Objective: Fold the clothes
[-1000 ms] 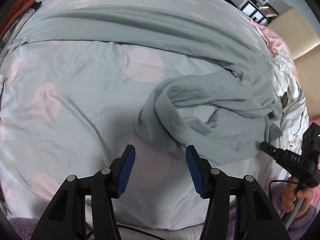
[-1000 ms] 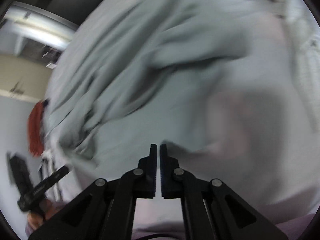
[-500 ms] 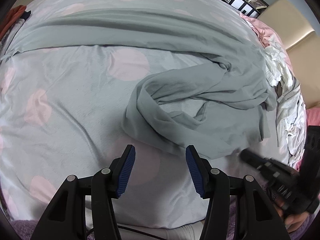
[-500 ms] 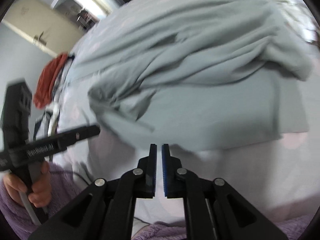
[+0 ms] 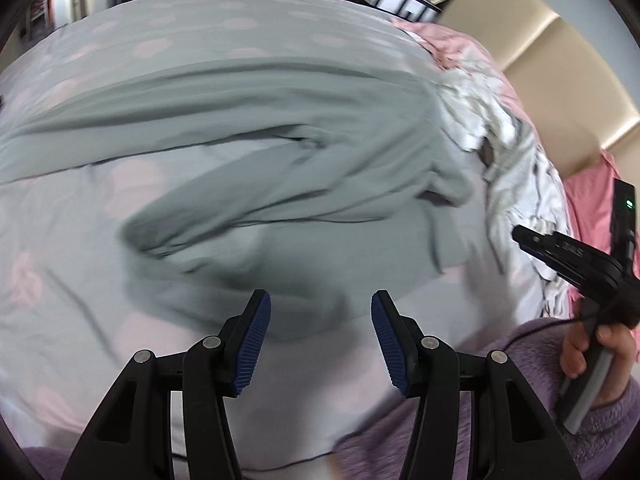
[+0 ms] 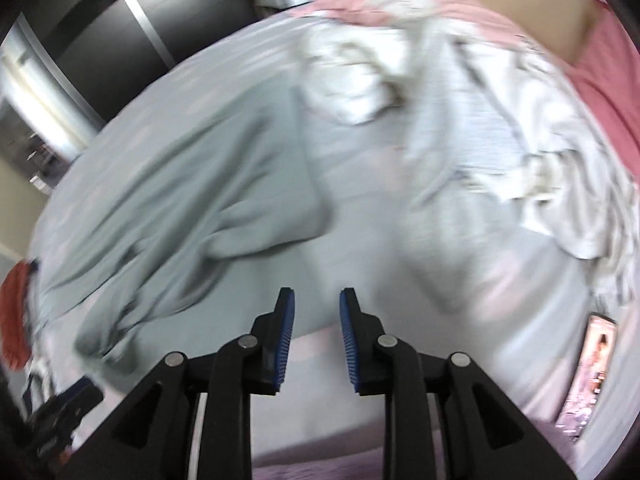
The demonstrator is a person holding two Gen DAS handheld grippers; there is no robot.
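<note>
A pale grey-green garment [image 5: 280, 200] lies crumpled across the bed, one long part stretched toward the far left. My left gripper [image 5: 320, 308] hovers open just above its near edge, nothing between the blue pads. In the right wrist view the same garment [image 6: 180, 208] spreads to the left, blurred by motion. My right gripper [image 6: 316, 304] stands open over the garment's near edge with an empty gap. The right gripper's black body [image 5: 560, 248] also shows at the right of the left wrist view, held by a hand [image 5: 592, 348].
The bed cover [image 5: 60, 240] is light grey with pink dots. A heap of white and striped clothes [image 5: 512, 152] lies at the right on a pink sheet [image 6: 600, 60]. A beige headboard [image 5: 560, 60] stands behind. An orange-red cloth [image 6: 14, 312] lies far left.
My right gripper has opened and let go of the garment's edge, then swung right. The garment's bunched part has dropped flatter. My left gripper stays open and has drifted rightward.
</note>
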